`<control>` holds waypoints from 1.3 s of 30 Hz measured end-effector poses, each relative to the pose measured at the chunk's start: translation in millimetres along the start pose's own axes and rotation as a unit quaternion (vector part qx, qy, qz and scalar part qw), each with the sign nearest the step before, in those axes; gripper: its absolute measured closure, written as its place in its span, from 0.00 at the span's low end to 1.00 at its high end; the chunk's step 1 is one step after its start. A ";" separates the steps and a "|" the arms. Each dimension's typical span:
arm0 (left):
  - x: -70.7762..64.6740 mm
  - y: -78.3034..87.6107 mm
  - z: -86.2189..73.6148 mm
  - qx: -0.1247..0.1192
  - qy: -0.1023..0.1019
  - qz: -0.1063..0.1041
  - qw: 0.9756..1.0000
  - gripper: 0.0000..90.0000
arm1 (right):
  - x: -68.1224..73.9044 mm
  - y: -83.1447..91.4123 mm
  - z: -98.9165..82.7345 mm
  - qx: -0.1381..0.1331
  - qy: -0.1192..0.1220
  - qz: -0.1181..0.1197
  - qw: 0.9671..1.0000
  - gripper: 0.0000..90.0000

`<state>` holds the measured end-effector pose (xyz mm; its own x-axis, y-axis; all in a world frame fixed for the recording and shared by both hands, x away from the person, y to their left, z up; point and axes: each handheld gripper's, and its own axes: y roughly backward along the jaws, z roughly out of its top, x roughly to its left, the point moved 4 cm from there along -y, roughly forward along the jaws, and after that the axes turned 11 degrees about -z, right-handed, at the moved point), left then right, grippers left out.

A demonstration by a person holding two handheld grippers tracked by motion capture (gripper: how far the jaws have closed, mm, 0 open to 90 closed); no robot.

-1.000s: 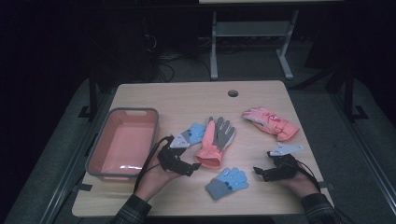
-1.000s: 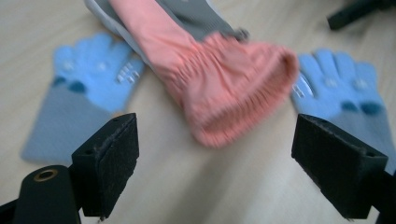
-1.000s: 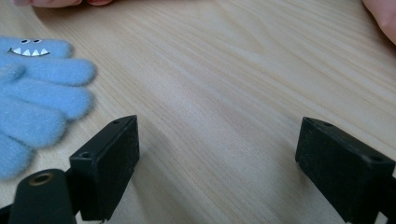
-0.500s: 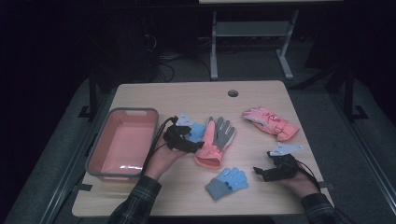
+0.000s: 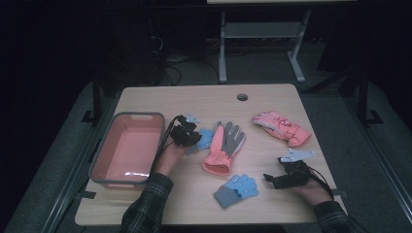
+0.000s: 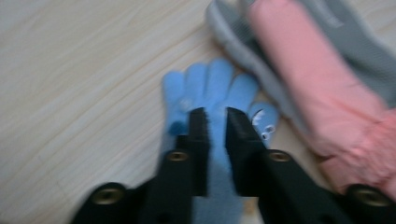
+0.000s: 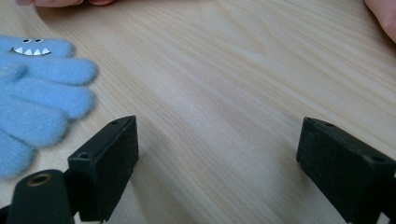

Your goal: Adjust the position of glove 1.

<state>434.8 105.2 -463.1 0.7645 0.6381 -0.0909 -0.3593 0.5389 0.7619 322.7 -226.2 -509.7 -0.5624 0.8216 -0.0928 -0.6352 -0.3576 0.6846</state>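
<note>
A small blue glove [image 5: 208,137] lies on the wooden table beside a pink-and-grey glove [image 5: 224,144]. My left gripper [image 5: 193,139] sits on it. In the left gripper view the jaws have just been closing, and the left gripper [image 6: 215,116] now pinches the blue glove [image 6: 210,86] across its palm, with the pink-and-grey glove [image 6: 322,79] to the right. A second blue glove [image 5: 236,189] lies near the front edge. My right gripper [image 5: 272,178] rests open just right of it. In its own view the right gripper [image 7: 217,135] holds nothing, and the second blue glove [image 7: 35,105] is at the left.
A pink bin [image 5: 104,154] with grey rim stands at the table's left, close to my left hand. Another pink glove [image 5: 282,127] lies at the back right. A cable hole [image 5: 242,97] is near the far edge. Dark floor and a frame surround the table.
My left hand moved forward and a little right from the table's front onto the small blue glove, and its jaws closed on it. The right hand stayed put.
</note>
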 end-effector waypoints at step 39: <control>-15.6 -13.1 -25.7 0.016 0.029 -0.026 0.999 0.79 | 0.2 0.1 -0.1 0.000 0.001 0.001 1.000 0.14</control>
<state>413.9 102.3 -488.2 0.7492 0.6407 -0.1679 -0.3017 0.5558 0.7746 322.4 -226.2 -509.8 -0.5638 0.8207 -0.0927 -0.6344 -0.3585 0.6849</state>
